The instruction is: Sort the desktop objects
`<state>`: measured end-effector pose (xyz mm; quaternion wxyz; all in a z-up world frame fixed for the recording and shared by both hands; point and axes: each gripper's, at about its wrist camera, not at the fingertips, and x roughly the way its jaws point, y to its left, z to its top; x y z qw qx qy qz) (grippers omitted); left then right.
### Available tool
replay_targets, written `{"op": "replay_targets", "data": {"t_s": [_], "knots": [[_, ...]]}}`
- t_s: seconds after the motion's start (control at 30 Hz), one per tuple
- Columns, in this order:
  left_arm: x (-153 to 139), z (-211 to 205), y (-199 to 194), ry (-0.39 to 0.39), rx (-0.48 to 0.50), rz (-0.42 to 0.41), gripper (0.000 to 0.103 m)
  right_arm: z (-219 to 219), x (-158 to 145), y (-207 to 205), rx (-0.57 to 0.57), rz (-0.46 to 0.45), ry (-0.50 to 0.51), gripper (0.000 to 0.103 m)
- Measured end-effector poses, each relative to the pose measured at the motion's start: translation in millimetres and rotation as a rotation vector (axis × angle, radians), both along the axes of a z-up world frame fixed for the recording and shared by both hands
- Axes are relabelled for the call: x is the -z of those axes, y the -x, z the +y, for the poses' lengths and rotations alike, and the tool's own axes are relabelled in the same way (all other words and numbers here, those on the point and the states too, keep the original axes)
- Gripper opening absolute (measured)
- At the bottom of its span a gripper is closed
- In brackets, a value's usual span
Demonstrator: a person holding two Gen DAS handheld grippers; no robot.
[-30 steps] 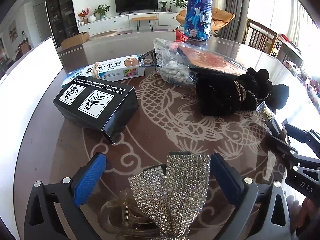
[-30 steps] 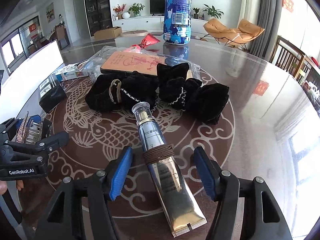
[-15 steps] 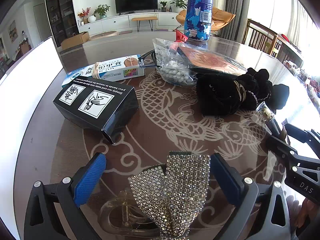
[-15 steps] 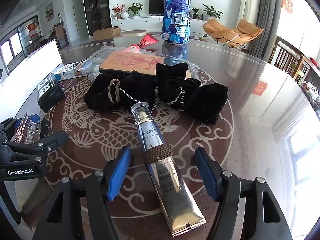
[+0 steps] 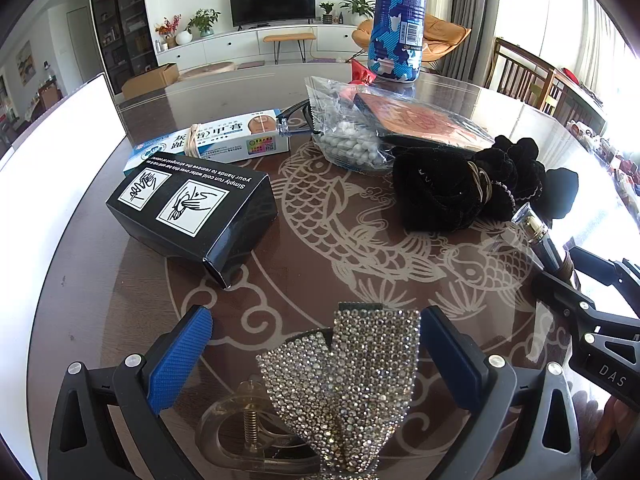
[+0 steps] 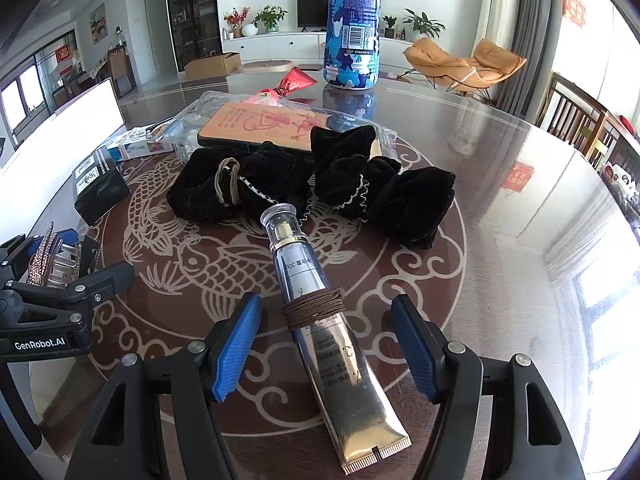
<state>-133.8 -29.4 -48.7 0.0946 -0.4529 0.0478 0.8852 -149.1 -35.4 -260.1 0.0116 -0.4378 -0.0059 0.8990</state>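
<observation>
The right gripper [image 6: 326, 344] straddles the cosmetic tube [image 6: 320, 300] without touching it, jaws spread; closing off-centre could roll the tube toward the black velvet pouches [image 6: 312, 188]. Left of the tube, the left gripper [image 5: 316, 354] tilts downward like the right, jaws spread around the rhinestone hair clip [image 5: 344, 388], right pad just beside it

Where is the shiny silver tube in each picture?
Left wrist view: the silver tube is at the right edge, only its cap end showing, partly behind the right gripper.
Right wrist view: the tube lies in the middle, running toward the bottom, between open jaws.
Shared landmark: the black velvet pouches beside its cap.
</observation>
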Motion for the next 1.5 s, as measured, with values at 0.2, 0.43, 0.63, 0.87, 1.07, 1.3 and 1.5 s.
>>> {"op": "replay_targets", "data": {"t_s": [0.2, 0.43, 0.63, 0.87, 1.07, 1.3, 1.5], "knots": [[0.0, -0.2, 0.2, 0.000, 0.000, 0.000, 0.103, -2.1, -0.5, 0.0, 0.003, 0.003, -0.024, 0.069], [0.0, -0.3, 0.2, 0.000, 0.002, 0.000, 0.103, -2.1, -0.3, 0.3, 0.003, 0.003, -0.024, 0.070], [0.0, -0.2, 0.3, 0.000, 0.002, -0.001, 0.103, -2.7, 0.1, 0.6, 0.003, 0.004, -0.029, 0.070], [0.0, -0.4, 0.4, 0.001, 0.002, -0.001, 0.103, -2.9, 0.0, 0.6, 0.003, 0.004, -0.029, 0.070], [0.0, -0.1, 0.2, 0.000, 0.002, -0.001, 0.103, -3.0, 0.0, 1.0, 0.002, 0.004, -0.032, 0.070], [-0.1, -0.3, 0.1, 0.001, 0.002, -0.001, 0.103, -3.1, 0.1, 1.2, 0.002, 0.003, -0.027, 0.070], [0.0, -0.4, 0.1, 0.000, 0.002, -0.001, 0.103, -3.3, 0.2, 1.2, 0.002, 0.004, -0.031, 0.070]]}}
